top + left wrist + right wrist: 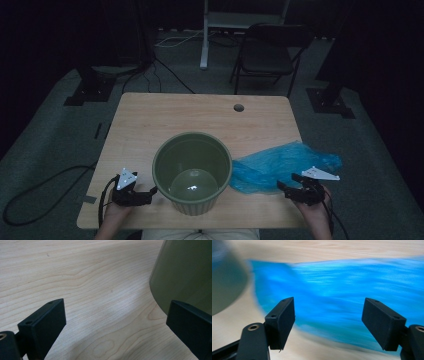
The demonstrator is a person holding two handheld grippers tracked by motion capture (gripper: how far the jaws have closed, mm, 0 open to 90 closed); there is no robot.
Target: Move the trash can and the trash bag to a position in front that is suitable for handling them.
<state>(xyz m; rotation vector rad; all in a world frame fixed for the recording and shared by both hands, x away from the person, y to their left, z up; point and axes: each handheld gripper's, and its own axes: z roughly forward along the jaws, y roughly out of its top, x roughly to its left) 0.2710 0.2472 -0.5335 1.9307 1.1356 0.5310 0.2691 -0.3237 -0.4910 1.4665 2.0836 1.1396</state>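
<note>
Bag (pixel 285 165), blue, thin plastic, is lying crumpled on the table (pixel 200 112) to the right of the bucket (pixel 192 172), its near corner touching or nearly touching the bucket's wall; the exact contact is hard to tell.

Bucket, green, ribbed, is standing upright near the front edge of the table, open and holding nothing but a shine on its bottom.

Right gripper (pixel 295 189) is hovering at the bag's near edge, its jaws spread wide with nothing between them; the bag is showing blurred beyond them in the right gripper view (pixel 342 302).

Left gripper (pixel 145 192) is sitting low beside the bucket's left wall (pixel 185 275), jaws parted and gripping nothing, one jaw just beside the wall.

Risks, as judged:
- Bag film is looking slippery and limp, so a shallow pinch is likely taking one layer only, or slipping off.
- Dragging the bag is likely nudging the bucket, which is standing close to the front edge.
- Left gripper, if pressing the wall unevenly, is risking tipping or sliding the bucket.

Room: the back half of the table is lying bare apart from a small hole (pixel 238 107). Bag is reaching close to the right edge. A chair (pixel 267 52) is standing well behind.
</note>
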